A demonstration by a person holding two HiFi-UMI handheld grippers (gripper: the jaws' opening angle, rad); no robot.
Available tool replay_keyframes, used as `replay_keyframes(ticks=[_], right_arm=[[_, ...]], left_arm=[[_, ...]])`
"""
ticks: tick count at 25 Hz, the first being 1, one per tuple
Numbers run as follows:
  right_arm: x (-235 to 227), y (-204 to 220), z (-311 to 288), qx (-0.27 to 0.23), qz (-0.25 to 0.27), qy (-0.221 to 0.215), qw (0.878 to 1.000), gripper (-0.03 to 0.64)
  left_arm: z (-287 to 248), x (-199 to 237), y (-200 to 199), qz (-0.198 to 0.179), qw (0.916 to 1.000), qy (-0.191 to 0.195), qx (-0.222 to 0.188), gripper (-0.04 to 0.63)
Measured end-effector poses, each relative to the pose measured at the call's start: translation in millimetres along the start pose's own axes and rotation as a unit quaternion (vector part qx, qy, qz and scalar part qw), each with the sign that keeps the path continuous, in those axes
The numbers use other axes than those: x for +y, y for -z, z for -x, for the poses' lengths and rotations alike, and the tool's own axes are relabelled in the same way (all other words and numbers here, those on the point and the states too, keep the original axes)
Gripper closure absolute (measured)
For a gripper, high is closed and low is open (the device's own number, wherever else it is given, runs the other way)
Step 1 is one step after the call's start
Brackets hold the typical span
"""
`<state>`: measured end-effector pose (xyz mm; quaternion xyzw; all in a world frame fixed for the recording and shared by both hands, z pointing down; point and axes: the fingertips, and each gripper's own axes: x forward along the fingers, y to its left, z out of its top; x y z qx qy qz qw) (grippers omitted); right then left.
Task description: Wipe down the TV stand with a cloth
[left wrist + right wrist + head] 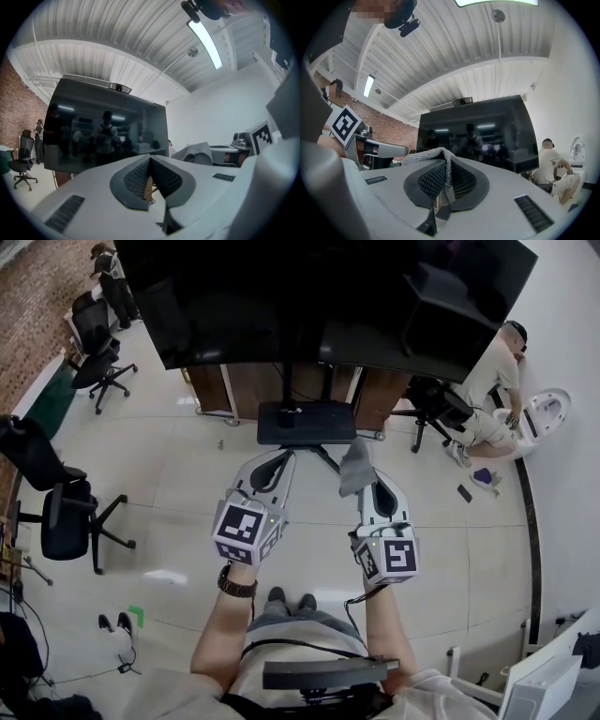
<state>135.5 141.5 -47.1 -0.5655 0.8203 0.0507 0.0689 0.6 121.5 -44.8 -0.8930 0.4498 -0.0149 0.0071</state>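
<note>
A big black TV stands on a stand with a black shelf, straight ahead of me on the pale floor. My right gripper is shut on a grey knitted cloth, held just short of the shelf's right front corner. In the right gripper view the cloth drapes over the closed jaws of the right gripper, with the TV beyond. My left gripper hovers before the shelf's left front corner. The left gripper has its jaws pressed together with nothing between them.
Wooden cabinets stand behind the TV stand. Black office chairs are at the left. A person crouches at the right by a white seat. A white desk corner is at the lower right.
</note>
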Motion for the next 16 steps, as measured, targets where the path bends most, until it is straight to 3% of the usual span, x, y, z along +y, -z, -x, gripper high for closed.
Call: replay_keyframes(ticks=[16], right_arm=[[30, -2, -16, -0.003, 0.001, -0.012, 1.0, 0.611]], left_arm=[[10, 17, 0, -0.002, 1.0, 0.004, -0.002, 0.568]])
